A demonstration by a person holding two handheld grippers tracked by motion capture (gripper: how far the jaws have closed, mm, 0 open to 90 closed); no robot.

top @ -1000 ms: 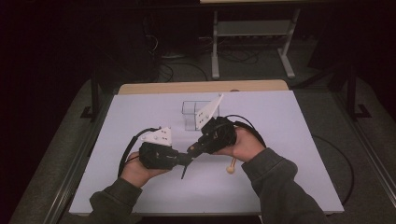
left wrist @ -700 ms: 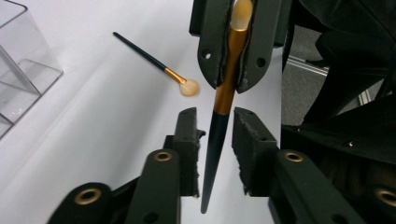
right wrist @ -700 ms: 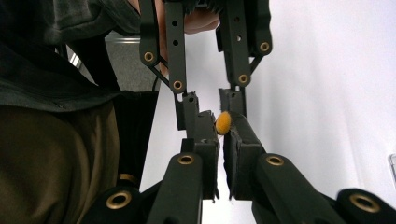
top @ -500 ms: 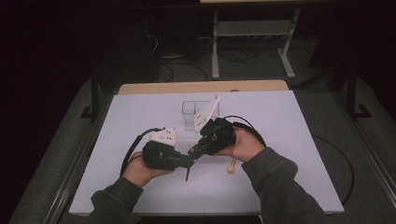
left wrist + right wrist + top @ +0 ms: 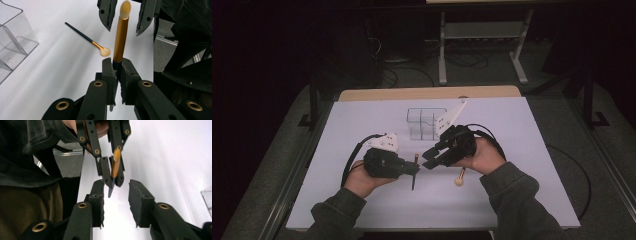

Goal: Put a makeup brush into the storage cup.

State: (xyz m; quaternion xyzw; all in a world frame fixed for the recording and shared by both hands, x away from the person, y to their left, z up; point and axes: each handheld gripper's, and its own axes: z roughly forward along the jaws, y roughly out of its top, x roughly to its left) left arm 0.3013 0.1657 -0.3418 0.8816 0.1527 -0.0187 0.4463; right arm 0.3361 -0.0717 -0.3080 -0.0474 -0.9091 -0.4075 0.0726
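On the white table [image 5: 362,125], the left gripper [image 5: 409,170] and right gripper [image 5: 428,161] nearly meet before a clear organizer [image 5: 424,122].

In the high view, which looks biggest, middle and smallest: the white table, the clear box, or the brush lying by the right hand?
1. White table, by far the biggest.
2. Clear box.
3. Brush lying on the table, thin and partly hidden by the right hand.

A white counter [image 5: 522,150] with a wooden strip [image 5: 427,93] along its far edge stands on grey carpet [image 5: 287,150]. Beyond it a pale metal stand [image 5: 482,35] and loose cables [image 5: 397,75] sit in near darkness, perhaps against a wall.
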